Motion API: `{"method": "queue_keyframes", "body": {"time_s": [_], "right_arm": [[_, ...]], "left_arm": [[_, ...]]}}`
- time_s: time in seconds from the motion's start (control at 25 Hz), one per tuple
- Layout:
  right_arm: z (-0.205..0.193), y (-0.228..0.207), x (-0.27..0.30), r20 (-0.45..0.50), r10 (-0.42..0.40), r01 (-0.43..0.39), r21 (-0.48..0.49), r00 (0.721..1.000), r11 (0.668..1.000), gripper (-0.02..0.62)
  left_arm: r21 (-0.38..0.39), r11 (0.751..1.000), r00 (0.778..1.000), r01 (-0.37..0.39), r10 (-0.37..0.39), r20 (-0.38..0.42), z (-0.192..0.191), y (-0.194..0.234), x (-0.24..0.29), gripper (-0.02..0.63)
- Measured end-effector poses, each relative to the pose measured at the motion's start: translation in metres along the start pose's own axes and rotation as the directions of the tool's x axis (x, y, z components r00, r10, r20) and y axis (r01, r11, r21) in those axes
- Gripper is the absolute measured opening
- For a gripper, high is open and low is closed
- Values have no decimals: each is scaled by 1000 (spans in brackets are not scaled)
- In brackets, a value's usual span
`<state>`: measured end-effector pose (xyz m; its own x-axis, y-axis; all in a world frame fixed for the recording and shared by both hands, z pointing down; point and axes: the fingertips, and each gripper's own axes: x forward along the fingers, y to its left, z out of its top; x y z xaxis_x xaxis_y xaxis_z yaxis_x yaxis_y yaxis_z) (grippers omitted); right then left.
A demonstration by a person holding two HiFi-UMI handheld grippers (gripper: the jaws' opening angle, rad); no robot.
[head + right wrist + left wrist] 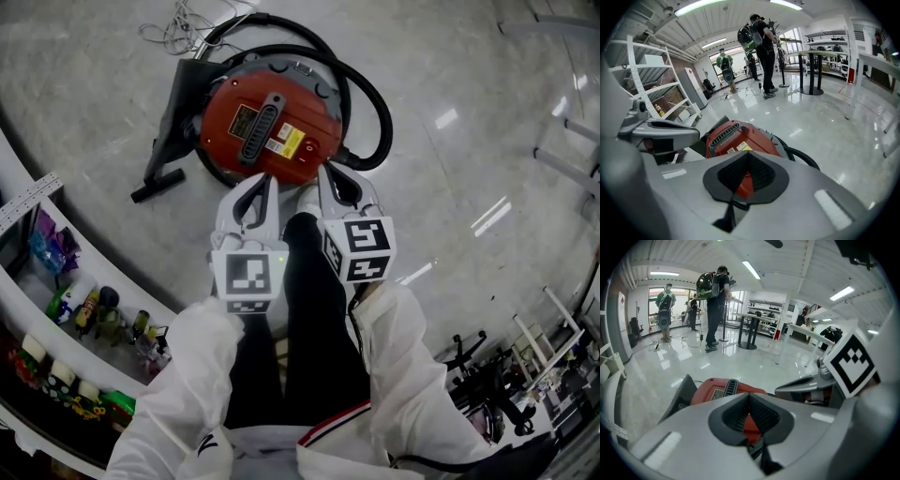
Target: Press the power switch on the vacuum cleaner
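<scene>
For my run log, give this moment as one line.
left gripper: shut, empty | right gripper: shut, empty | vacuum cleaner: red, on floor, below both

Baggy white sleeves (192, 375), black trousers (314, 309), red-striped hem (333, 424).

Vacuum cleaner (267, 127) on floor (450, 187) ahead, hose (377, 108) looped right, shelves (94, 258) left

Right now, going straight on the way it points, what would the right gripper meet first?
Probably the red round plastic vacuum cleaner, its top just beyond the shut right gripper; depth is unclear.
</scene>
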<state>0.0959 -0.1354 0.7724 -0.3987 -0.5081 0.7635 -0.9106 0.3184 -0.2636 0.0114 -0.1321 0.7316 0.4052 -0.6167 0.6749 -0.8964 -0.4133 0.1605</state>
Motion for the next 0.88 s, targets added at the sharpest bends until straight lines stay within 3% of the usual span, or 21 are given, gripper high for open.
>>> {"method": "queue_keyframes", "body": {"time_s": [0.88], "right_arm": [[-25,-8,50,-88,-11,8,-38,996,999,0]], "left_arm": [[-27,1000,999,-9,8,-34,-11,3,-8,0]]}}
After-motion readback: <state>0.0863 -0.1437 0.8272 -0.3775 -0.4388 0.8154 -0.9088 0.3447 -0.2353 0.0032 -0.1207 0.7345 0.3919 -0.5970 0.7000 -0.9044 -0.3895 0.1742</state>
